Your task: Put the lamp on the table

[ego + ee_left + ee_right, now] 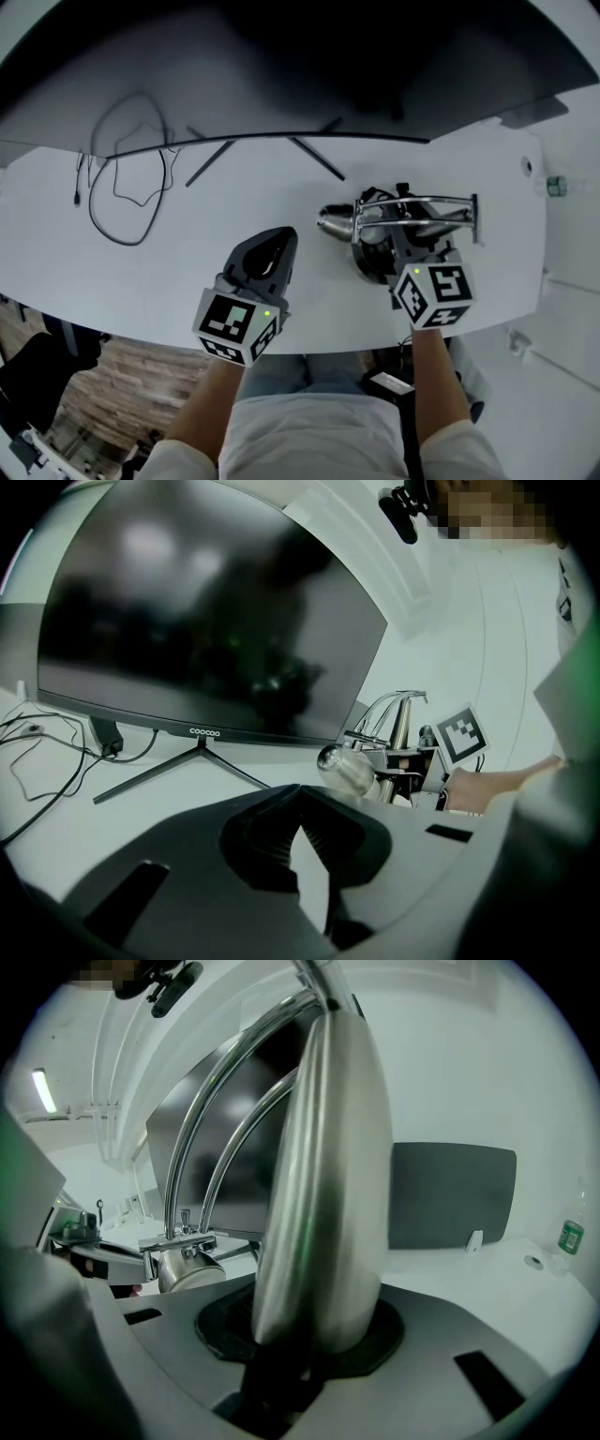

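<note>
A chrome desk lamp is over the right half of the white table (112, 272). Its shade (336, 221) points left, its thin curved arms (422, 200) run right, and its round base (373, 261) sits low at the tabletop. I cannot tell whether the base touches the table. My right gripper (403, 242) is shut on the lamp's thick metal stem (328, 1194), which fills the space between the jaws in the right gripper view. My left gripper (281, 236) hovers to the lamp's left, shut and empty. From it I see the shade (345, 768) close ahead.
A dark monitor (281, 66) stands along the back, its thin stand legs (314, 157) spread on the table. A looped black cable (127, 178) lies at the back left. A small bottle (555, 186) stands past the right edge. The table's front edge is right by my body.
</note>
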Demonstrator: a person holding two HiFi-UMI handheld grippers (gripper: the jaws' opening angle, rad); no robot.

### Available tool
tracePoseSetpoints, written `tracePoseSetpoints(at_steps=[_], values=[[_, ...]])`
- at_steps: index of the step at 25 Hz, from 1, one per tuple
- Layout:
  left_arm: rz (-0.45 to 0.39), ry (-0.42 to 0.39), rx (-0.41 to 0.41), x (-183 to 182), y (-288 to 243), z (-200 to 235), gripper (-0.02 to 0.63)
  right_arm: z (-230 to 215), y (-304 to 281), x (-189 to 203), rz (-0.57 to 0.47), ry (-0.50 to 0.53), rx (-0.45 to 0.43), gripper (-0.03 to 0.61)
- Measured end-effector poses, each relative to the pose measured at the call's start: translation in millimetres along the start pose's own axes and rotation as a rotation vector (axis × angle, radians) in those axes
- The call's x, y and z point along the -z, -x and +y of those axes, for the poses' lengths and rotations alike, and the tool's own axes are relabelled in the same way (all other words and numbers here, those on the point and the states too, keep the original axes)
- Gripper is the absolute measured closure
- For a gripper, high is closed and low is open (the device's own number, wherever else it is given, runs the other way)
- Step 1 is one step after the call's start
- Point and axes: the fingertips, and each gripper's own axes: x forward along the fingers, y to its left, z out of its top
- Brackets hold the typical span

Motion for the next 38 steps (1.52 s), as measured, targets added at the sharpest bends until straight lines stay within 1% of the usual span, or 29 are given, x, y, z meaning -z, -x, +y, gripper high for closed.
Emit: tracePoseSetpoints(at_steps=[3,8,16,28,38], values=[[0.001,0.009,-0.001,2.6,-1.0,1.9,0.611,2.2,-4.6,3.3,0.002,0.003,-0.001,0.434],[0.004,0.015,-0.002,6.6,-1.0,1.4,0.611,5.3,-9.2,10.7,0.011,0.037,0.007,0.436],[0.019,0.022,-0.008,14.4,-0.9,0.4,0.611,1.8,-12.1,21.5,0.017,0.018,0.017,0.436],[0.023,0.024,-0.021,21.1,0.6,1.3,0.611,10.8,-11.8,22.9,-0.004,0.100,0.041,0.434],[0.030,0.026,-0.023,30.4,4.4,-0.7,0.611,17.0,-8.6,27.2,-0.034,0.136,0.073,0.433]])
